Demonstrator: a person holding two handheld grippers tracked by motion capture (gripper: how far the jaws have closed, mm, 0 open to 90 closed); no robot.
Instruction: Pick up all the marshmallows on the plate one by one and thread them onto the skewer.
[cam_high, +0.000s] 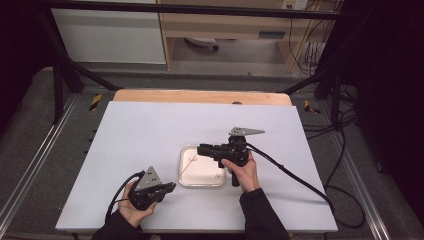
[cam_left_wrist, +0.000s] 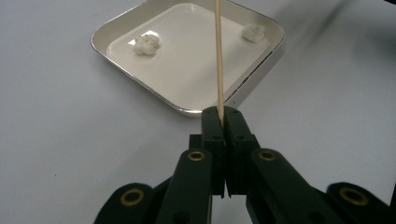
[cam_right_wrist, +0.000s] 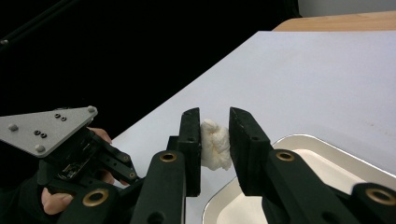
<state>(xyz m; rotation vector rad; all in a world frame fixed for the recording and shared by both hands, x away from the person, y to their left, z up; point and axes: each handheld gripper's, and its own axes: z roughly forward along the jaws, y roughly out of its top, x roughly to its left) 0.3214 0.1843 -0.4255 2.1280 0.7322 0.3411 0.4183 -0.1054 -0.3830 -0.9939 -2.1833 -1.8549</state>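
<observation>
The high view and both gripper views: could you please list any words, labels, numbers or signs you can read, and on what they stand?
No readable text.
The label on the wooden shelf is too blurred to read.
The tray, wooden stick and both grippers carry no print.

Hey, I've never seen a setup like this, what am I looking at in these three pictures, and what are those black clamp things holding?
A person sits at a white table with a hand-held gripper in each hand: black two-jaw clamps worked by hand. One picture looks down from above; the other two come from cameras riding on each gripper. On the table lies a shallow white tray with two small white puffy pieces in it, perhaps popcorn. The left hand-held gripper is shut on a thin wooden skewer reaching over the tray. The right hand-held gripper has a third white piece between its jaws, above the tray's edge.
</observation>
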